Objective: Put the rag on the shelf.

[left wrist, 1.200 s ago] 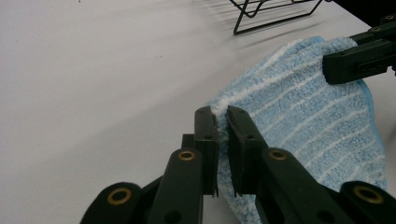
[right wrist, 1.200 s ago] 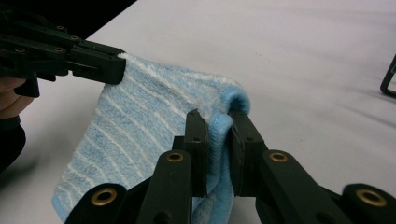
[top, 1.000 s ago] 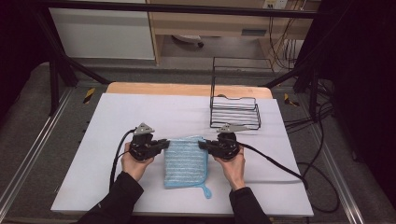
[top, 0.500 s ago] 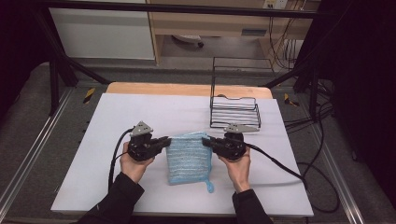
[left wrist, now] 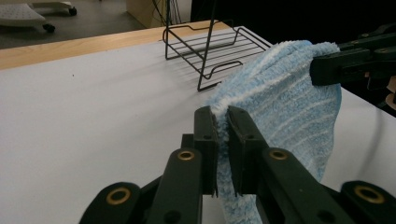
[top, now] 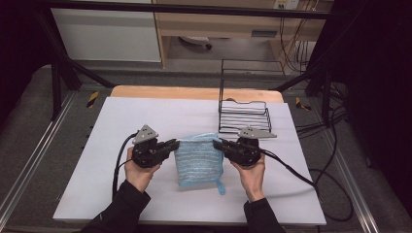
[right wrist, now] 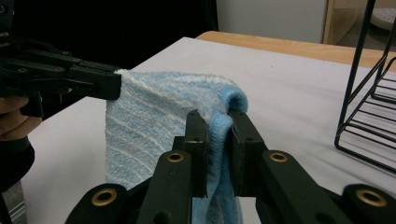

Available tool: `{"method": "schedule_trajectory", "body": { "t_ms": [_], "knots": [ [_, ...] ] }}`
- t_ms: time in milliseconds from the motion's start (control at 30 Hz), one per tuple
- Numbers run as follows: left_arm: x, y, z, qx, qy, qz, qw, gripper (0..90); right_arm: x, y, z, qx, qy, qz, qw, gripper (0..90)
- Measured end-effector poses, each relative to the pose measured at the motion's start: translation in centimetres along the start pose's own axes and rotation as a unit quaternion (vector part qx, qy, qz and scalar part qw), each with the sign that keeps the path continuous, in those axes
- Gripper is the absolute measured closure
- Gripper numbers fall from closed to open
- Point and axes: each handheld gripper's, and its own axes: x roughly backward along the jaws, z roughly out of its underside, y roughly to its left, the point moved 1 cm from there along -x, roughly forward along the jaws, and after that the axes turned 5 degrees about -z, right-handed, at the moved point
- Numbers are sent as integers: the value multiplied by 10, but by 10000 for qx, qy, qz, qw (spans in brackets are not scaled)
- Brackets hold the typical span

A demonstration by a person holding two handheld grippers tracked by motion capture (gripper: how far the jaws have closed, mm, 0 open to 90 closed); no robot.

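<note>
1. We have our left gripper (top: 171, 144) and right gripper (top: 219, 144) each clamped on a top corner of the blue towel (top: 198, 160).
2. The towel hangs between them over the white table (top: 121, 121), near the wire rack (top: 244, 116).
3. Lifting looks done; we judge that folding or placing it remains.

A lab: white-topped test table (top: 145, 116) inside a black metal frame (top: 58, 73), with cables (top: 335, 194) trailing on grey floor.
</note>
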Motion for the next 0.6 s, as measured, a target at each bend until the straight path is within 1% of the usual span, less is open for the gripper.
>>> {"method": "schedule_trajectory", "body": {
  "t_ms": [133, 200, 300, 600],
  "knots": [
    [1, -2, -4, -6, -74, -7, 10000, 819, 4, 2, -4, 52, -78, 22, 10000, 800],
    [1, -4, -6, -42, -115, -20, 9999, 819, 7, 4, -6, 73, -137, 36, 9999, 800],
    [1, -7, -9, -46, -186, 8, 9998, 819, 12, 4, -10, 92, -198, 57, 9997, 800],
    [-2, -15, -26, -58, -438, 12, 9990, 820, 26, 6, -24, 223, -419, 226, 9986, 800]
  ]
}}
